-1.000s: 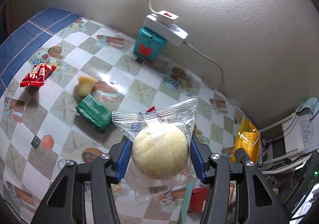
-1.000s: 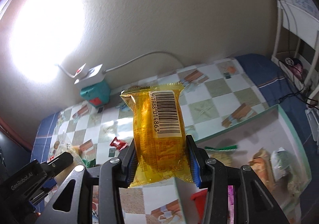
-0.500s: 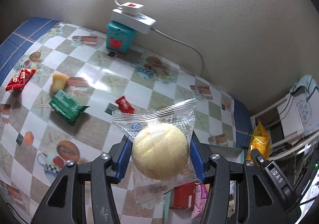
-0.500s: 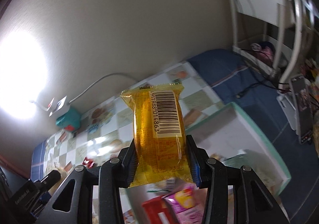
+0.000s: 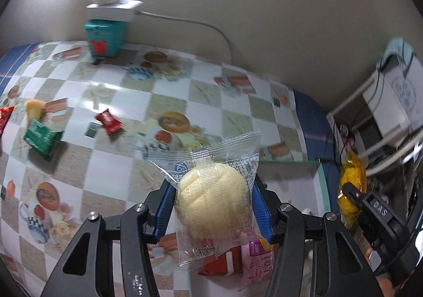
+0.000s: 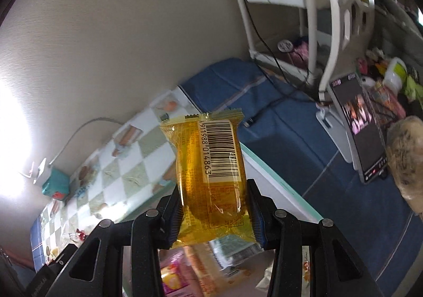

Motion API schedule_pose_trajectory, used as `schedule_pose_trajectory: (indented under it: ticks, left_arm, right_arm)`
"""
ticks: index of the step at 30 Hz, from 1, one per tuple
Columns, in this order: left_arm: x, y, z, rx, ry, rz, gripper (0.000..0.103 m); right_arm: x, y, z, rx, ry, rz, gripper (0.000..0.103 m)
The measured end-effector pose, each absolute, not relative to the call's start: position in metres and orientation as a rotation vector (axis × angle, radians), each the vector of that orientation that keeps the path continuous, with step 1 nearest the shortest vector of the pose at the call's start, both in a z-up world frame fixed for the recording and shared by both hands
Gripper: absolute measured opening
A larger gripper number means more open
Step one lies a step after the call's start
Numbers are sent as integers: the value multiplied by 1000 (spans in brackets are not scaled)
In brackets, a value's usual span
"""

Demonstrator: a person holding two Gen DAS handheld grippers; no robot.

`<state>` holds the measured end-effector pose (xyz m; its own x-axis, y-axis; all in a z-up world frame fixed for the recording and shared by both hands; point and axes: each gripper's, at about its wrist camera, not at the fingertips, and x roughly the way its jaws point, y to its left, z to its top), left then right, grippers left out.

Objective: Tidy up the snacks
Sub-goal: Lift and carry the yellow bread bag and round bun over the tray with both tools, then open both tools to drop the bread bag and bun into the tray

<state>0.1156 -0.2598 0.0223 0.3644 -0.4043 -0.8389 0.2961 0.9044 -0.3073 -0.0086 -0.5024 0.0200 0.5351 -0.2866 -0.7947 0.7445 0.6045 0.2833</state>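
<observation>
My left gripper [image 5: 212, 207] is shut on a clear-wrapped pale bun [image 5: 211, 202], held above the near corner of a white box with a teal rim [image 5: 321, 180]. Red and pink snack packs [image 5: 251, 262] lie in the box under the bun. At the right of the left wrist view, the right gripper holds a yellow packet [image 5: 353, 180]. In the right wrist view my right gripper [image 6: 215, 207] is shut on that yellow packet with a barcode [image 6: 211, 175], over the box's rim [image 6: 277, 180]. Pink and other packs [image 6: 171, 275] show below it in the box.
On the checkered tablecloth [image 5: 119, 101] lie a red candy [image 5: 109, 120], a green packet [image 5: 42, 138], a yellow snack [image 5: 33, 109] and a red wrapper [image 5: 4, 117]. A teal box [image 5: 104, 36] carries a white power strip [image 5: 112, 7] at the wall. A phone on a stand [image 6: 358, 128] and a white rack [image 6: 314, 19] stand right.
Both grippers have swung to the right over the table with their snacks held. The box has come under them; the loose snacks now lie far to the left.
</observation>
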Motion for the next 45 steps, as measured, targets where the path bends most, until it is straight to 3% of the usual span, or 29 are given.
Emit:
schedule_pose_trajectory:
  ticks: [12, 39, 41, 43, 45]
  left_arm:
    - [104, -288, -1, -16, 1121, -466, 56]
    - [112, -284, -15, -52, 1161, -444, 59]
    - [112, -285, -14, -38, 1155, -439, 66]
    - [111, -285, -10, -29, 1147, -441, 70]
    - [110, -284, -6, -29, 1146, -446, 79]
  right_arm:
    - [-7, -512, -10, 697, 852, -689, 47]
    - [4, -505, -20, 656, 899, -679, 48]
    - [5, -504, -20, 651, 900, -677, 54]
    - [5, -503, -18, 648, 893, -680, 68]
    - [4, -503, -16, 650, 885, -675, 70]
